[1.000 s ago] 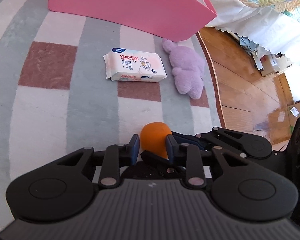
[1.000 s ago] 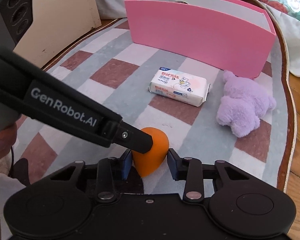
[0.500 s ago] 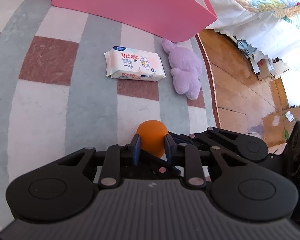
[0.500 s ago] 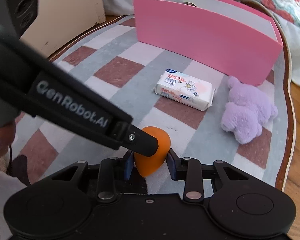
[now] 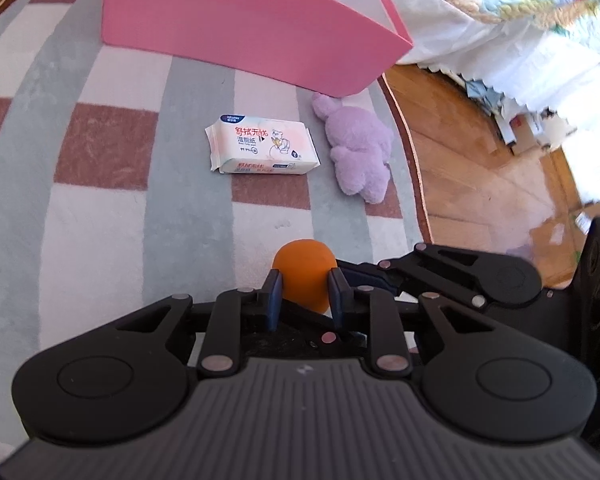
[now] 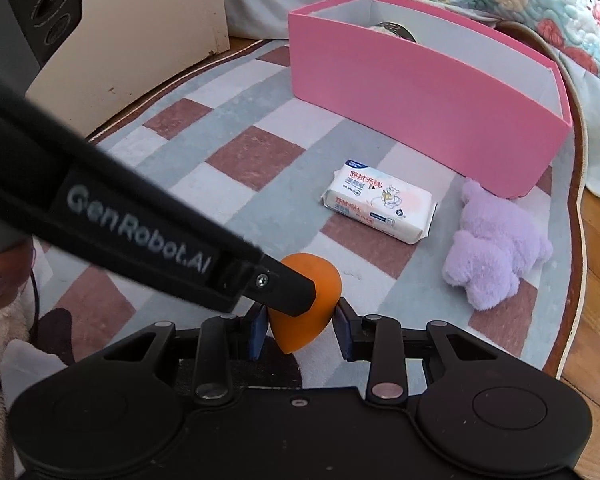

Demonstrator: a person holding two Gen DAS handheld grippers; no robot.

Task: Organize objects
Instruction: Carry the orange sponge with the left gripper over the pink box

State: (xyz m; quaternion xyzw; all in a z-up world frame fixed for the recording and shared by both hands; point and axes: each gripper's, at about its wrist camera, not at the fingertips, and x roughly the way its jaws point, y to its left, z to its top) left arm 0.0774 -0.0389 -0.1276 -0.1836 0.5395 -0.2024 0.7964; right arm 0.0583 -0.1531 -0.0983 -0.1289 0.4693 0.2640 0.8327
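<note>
The left claw point(image 5: 305, 294) grips an orange sponge point(image 5: 305, 270) above the checked rug point(image 5: 100, 208).

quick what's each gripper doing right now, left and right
Left gripper: closed on the orange sponge.
Right gripper: pads sit at the same sponge's sides, but whether they actually press it cannot be told.

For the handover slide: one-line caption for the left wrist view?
Left gripper shut on orange teardrop sponge; white wipes pack, purple plush toy and pink box ahead on checked rug.
</note>
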